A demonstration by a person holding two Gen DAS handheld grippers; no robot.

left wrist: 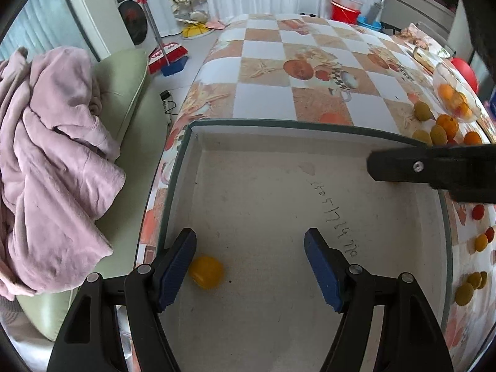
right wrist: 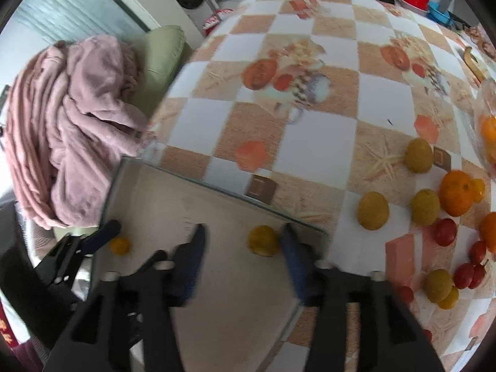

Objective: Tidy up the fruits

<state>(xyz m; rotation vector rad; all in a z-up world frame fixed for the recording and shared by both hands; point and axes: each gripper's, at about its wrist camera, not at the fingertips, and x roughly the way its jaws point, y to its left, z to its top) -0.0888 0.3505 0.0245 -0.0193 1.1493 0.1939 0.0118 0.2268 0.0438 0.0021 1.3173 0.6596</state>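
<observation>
The left gripper [left wrist: 250,249] hangs over the white box [left wrist: 279,130] with its jaws spread wide and nothing between them; a small yellow fruit [left wrist: 206,272] lies on the box floor just beside the left blue pad, and contact cannot be made out. The right gripper [right wrist: 243,241] likewise has its jaws released and wide apart, over the near right part of the same box [right wrist: 186,186]; a yellow-green fruit [right wrist: 263,241] sits on the box floor right against the inner face of its right pad, not clamped. Handwritten digits run across the box floor in the left wrist view, too loosely scrawled to read with certainty. Outside the box, on the table [right wrist: 316,142] with its checkered fruit-print cloth, loose fruit lies to the right: olive-green ones [right wrist: 372,210], an orange [right wrist: 458,192] and red cherry tomatoes [right wrist: 445,232]. A clear bowl [left wrist: 455,93] holding orange fruit stands further right. A pink blanket [left wrist: 52,161] is heaped on a green cushion left of the table.
</observation>
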